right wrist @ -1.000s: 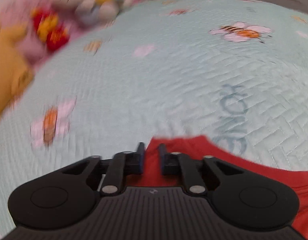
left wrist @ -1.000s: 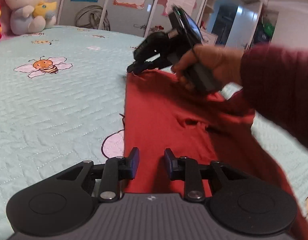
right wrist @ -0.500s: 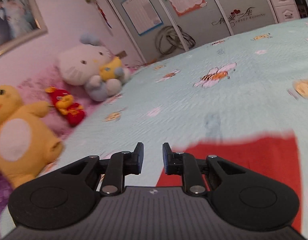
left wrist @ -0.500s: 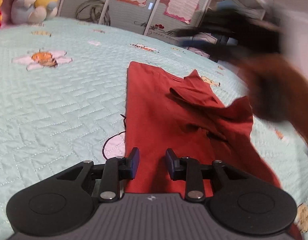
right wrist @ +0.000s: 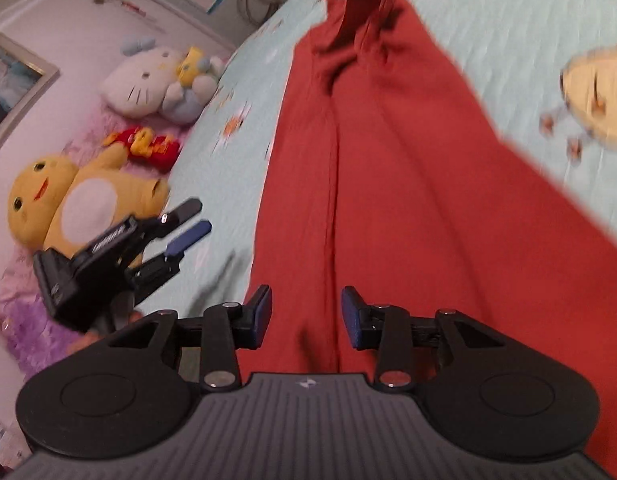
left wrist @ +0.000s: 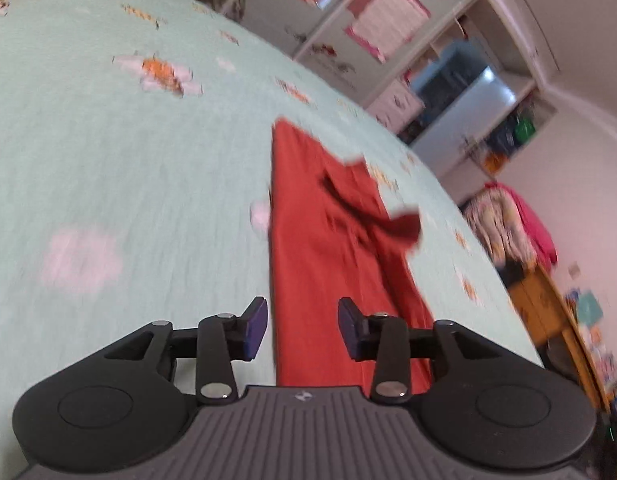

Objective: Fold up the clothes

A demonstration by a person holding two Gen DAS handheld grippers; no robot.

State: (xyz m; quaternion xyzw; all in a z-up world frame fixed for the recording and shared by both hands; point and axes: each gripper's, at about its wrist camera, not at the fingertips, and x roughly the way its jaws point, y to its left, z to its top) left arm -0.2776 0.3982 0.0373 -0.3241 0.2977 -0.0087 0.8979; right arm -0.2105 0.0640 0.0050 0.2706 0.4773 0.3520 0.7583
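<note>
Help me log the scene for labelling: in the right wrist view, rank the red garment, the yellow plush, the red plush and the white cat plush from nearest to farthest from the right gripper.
1. Red garment, under the right gripper.
2. Yellow plush, left.
3. Red plush, left, further back.
4. White cat plush, far upper left.

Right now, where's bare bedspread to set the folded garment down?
Free: the wide stretch of bedspread left of the red garment, up to the plush toys at the far edge. A narrower strip runs along the garment's right side. Crowded: the plush corner, and beside the left gripper.

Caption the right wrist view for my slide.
Open right hand-held gripper over a red garment on the bed.
</note>
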